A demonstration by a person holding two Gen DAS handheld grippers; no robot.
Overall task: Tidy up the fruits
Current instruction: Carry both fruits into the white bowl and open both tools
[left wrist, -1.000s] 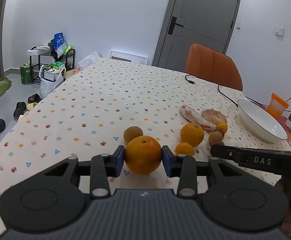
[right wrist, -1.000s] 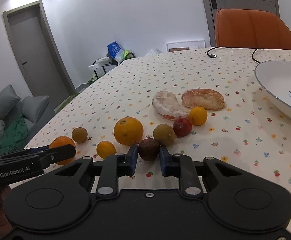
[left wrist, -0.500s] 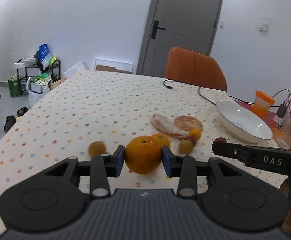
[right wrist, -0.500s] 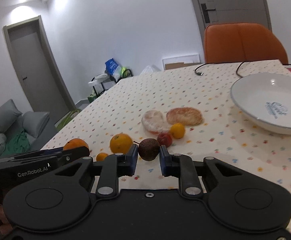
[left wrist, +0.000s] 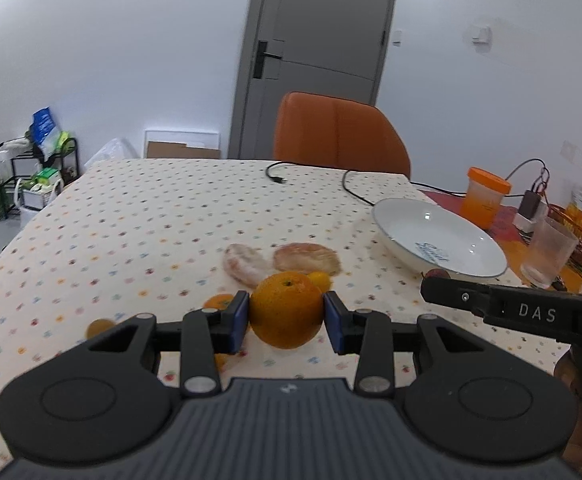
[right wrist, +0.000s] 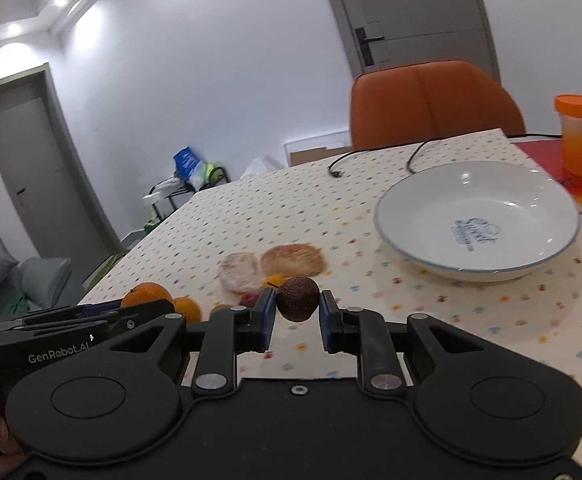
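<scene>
The left tongs (left wrist: pixel 286 317) are gripping a large orange (left wrist: pixel 286 310) between their blue pads, holding it above the near part of the dotted desk (left wrist: pixel 151 216). The right tongs (right wrist: pixel 297 307) are clamping a dark brown fruit (right wrist: pixel 297 298). The white bowl (right wrist: pixel 531 184) is sitting to the right, with peeled citrus pieces (right wrist: pixel 275 262) lying left of it.

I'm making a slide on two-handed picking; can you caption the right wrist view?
Right gripper holds a dark brown fruit above the table, with the empty white bowl ahead.
</scene>
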